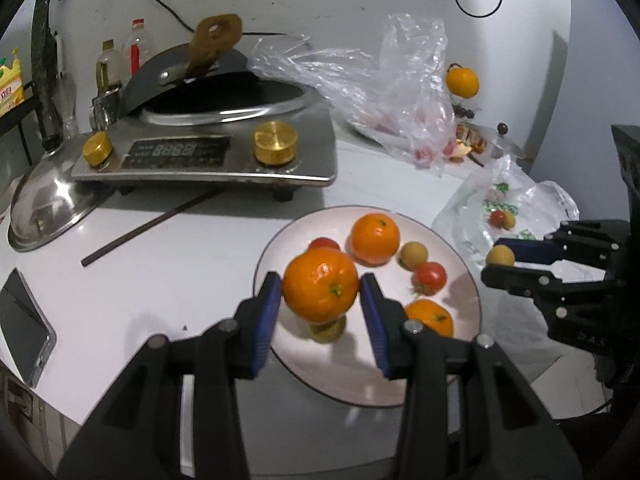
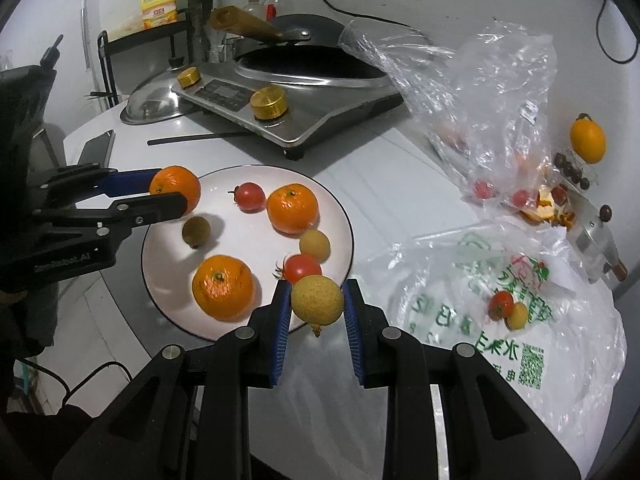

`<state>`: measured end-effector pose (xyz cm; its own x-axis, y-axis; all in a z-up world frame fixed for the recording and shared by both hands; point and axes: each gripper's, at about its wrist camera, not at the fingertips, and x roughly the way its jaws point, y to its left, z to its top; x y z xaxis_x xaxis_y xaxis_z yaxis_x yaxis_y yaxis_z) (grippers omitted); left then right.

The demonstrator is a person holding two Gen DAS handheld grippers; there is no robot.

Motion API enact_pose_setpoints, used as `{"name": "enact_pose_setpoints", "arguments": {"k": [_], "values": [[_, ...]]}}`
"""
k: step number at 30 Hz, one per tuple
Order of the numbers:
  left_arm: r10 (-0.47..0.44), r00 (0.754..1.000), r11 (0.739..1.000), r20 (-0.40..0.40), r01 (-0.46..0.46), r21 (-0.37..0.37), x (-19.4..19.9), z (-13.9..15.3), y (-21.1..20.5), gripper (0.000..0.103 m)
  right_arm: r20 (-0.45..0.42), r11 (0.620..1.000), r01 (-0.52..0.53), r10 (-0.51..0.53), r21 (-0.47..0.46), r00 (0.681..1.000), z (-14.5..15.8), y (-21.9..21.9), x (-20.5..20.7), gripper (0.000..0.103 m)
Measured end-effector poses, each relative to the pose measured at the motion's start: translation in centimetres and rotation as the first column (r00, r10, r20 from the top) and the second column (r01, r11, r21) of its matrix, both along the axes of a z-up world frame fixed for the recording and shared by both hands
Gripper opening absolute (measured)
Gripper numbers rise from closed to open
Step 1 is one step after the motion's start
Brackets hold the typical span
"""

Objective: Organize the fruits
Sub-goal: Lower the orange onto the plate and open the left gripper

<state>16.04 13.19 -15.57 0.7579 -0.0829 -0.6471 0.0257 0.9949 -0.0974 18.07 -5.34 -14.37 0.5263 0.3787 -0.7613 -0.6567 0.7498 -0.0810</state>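
My left gripper (image 1: 320, 284) is shut on an orange (image 1: 320, 288) and holds it above the left part of the white plate (image 1: 400, 376); from the right wrist view this gripper (image 2: 172, 196) and its orange (image 2: 176, 186) hang over the plate's left rim. My right gripper (image 2: 317, 286) is shut on a small yellow-brown round fruit (image 2: 317, 300) at the plate's (image 2: 240, 236) near right edge. On the plate lie two oranges (image 2: 292, 208), two cherry tomatoes (image 2: 250, 196), a yellow fruit (image 2: 315, 245) and a brownish one (image 2: 196, 231).
A printed plastic bag (image 2: 520, 352) at the right holds a tomato (image 2: 501, 305) and a yellow fruit (image 2: 518, 315). Behind the plate stand an induction cooker with a wok (image 2: 304, 80), a steel lid (image 2: 152, 104), a chopstick (image 2: 200, 138), a phone (image 1: 20, 328) and a clear bag (image 2: 480, 92).
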Motion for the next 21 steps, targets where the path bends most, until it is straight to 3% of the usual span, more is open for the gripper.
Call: {"name": "enact_pose_setpoints", "arguments": {"k": [21], "values": [[-0.006,0.997,1.000,-0.082,0.006,-0.002,3.4,-2.7,0.9,0.042,-0.019,1.000,0.017,-0.017,-0.001,1.000,-1.0,1.2,2.2,0.028]]}}
